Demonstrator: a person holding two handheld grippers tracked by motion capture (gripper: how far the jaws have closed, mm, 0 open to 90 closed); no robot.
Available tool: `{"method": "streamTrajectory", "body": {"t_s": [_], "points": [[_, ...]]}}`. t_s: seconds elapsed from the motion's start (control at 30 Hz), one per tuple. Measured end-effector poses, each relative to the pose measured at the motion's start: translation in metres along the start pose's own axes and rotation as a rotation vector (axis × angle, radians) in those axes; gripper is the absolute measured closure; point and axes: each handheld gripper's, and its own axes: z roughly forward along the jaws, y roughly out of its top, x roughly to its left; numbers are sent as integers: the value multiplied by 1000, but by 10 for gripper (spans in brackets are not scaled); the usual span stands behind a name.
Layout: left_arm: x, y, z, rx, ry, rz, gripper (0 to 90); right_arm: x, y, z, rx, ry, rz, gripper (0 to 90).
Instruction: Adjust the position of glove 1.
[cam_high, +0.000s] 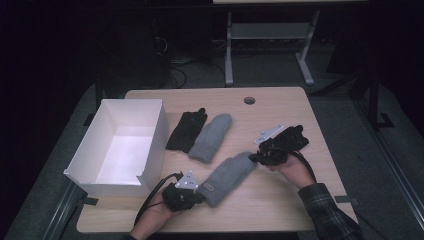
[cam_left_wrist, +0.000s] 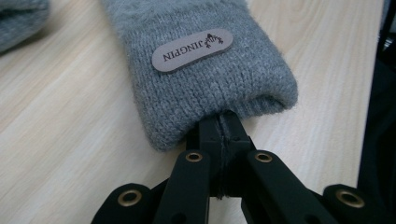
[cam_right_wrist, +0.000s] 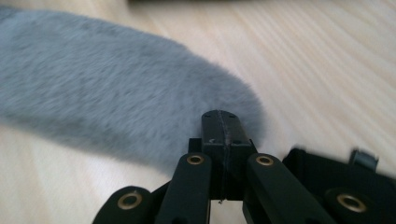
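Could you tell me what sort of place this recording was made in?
Probably a lab or workshop set up for recording, not a home. A plain wooden table stands on grey carpet, cables and a metal table frame sit in the dark behind it, and the person works a grey mitten with hand-held grippers.

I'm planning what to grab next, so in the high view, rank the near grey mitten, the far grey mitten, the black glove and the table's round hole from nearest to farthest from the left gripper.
From the left gripper:
1. Near grey mitten, its cuff at the jaws.
2. Far grey mitten, mid-table, beyond.
3. Black glove, just left of that mitten.
4. Round hole, at the far edge.
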Motion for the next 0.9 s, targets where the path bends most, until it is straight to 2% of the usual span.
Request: {"method": "streamTrajectory", "body": {"t_s": [0.03,0.07,0.23,0.33,0.37,0.43,0.47,0.53,0.57,0.6,0.63,0.67,0.7,0.83,0.9], "points": [[-1,0,1,-4,-9,-3,893,2,-4,-3,0,6,6,900],[-2,2,2,7,-16,15,892,4,-9,-7,9,10,2,900],[-5,4,5,0,-26,18,892,11,-19,-12,26,11,-6,900],[-5,2,1,-7,-19,1,892,12,-23,-16,13,13,-4,900],[-5,0,-5,-19,-12,-10,891,12,-25,-20,-9,15,5,900],[-4,-1,-9,-22,-5,-8,891,11,-28,-21,-23,17,9,895],[-3,-2,-13,-31,6,-10,889,10,-30,-23,-33,12,15,869],[1,-3,-22,-55,31,-29,860,9,-40,-27,-59,5,35,755],[1,-3,-22,-55,31,-29,850,9,-40,-27,-59,5,35,755],[2,-3,-25,-71,38,-41,832,8,-48,-29,-70,-1,55,652],[4,-3,-30,-94,46,-63,800,9,-52,-30,-88,-11,59,589],[4,-3,-30,-94,46,-63,773,9,-52,-30,-88,-11,59,589],[6,-2,-31,-107,53,-80,773,10,-57,-31,-94,-24,71,546],[10,-1,-28,-102,86,-109,559,16,-74,-33,-130,-66,77,362],[13,1,-24,-95,101,-116,451,19,-83,-32,-138,-66,85,313]]}}
